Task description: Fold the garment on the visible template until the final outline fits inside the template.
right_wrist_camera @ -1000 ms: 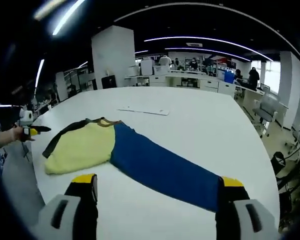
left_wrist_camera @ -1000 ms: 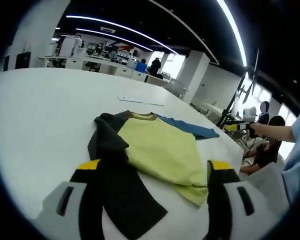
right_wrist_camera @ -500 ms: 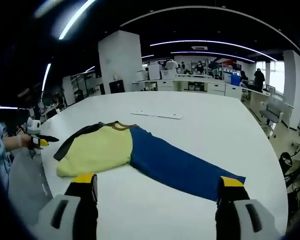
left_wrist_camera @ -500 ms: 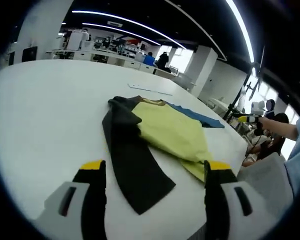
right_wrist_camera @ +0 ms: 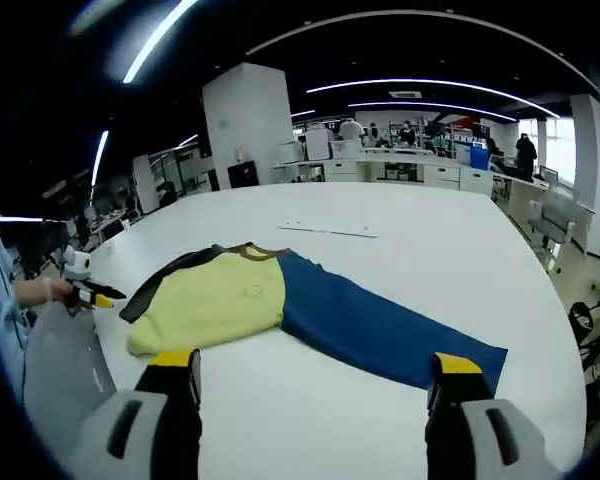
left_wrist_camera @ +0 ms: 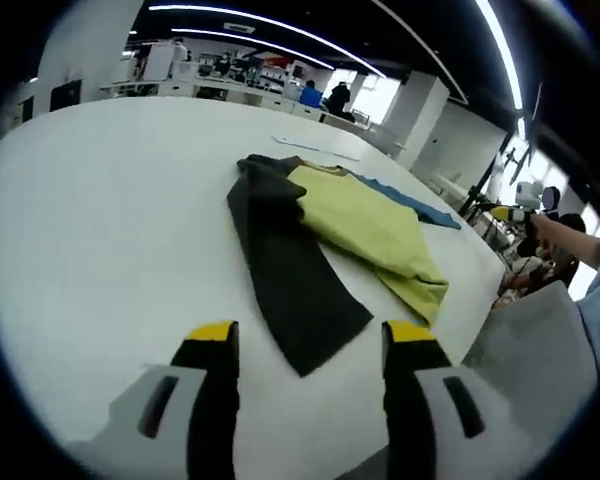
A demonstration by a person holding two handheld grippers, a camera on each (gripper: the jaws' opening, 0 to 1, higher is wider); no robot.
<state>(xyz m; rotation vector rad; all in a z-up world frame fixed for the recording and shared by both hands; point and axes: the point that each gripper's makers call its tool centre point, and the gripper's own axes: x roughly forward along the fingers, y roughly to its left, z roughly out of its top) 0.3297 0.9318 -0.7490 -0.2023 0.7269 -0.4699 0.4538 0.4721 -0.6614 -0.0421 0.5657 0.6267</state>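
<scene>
The room is a large open hall with a dark ceiling crossed by long curved light strips [right_wrist_camera: 430, 85], a white square pillar [right_wrist_camera: 245, 125], and rows of desks [right_wrist_camera: 410, 170] at the far side where people stand. Most of the near space is taken by a broad white worktop [right_wrist_camera: 430, 250] with a rounded edge. On it lies the garment [right_wrist_camera: 280, 305], spread flat: a yellow body [right_wrist_camera: 215, 300] in the middle, a long blue sleeve [right_wrist_camera: 380, 330] reaching toward the right tongs, and a dark sleeve [left_wrist_camera: 285, 270] reaching toward the left tongs. Beyond its collar a thin flat white strip [right_wrist_camera: 325, 230] rests on the worktop, well apart from the cloth. The left tongs [left_wrist_camera: 305, 345] hang spread over the end of the dark sleeve, pinching nothing. The right tongs [right_wrist_camera: 315, 370] are spread wide above bare worktop near the blue sleeve, also holding nothing.
</scene>
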